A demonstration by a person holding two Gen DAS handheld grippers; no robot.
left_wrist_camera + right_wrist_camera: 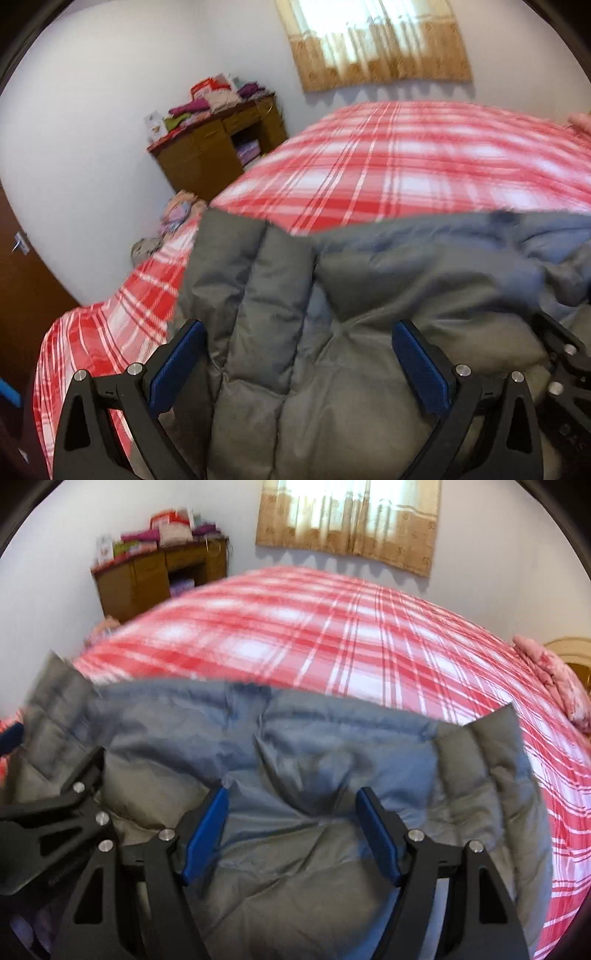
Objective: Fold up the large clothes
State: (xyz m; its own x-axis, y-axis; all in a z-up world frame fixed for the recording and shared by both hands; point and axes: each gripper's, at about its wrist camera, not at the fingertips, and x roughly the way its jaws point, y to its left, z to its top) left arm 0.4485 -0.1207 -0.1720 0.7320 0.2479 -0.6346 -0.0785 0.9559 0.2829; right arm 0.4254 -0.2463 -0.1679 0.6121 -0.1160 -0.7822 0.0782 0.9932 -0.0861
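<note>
Grey padded jacket [332, 332] lies bunched on the near part of the bed [369, 166], which wears a red-and-white plaid sheet. Quilted sleeves or panels stick out at both sides of the jacket.

Left gripper [299, 339]: jaws wide apart over the jacket's left part, blue pads [421, 365] clear of the cloth; nothing held.

Right gripper [291, 808]: jaws spread over the jacket's middle, not clamping anything; fabric lies below the pads.

Both grippers side by side above the jacket. Views motion-blurred.

Beyond the bed: wooden desk [147, 579] stacked with folded cloth, curtain [351, 520] on the far wall. Pink pillow [554, 672] at the bed's right edge.
</note>
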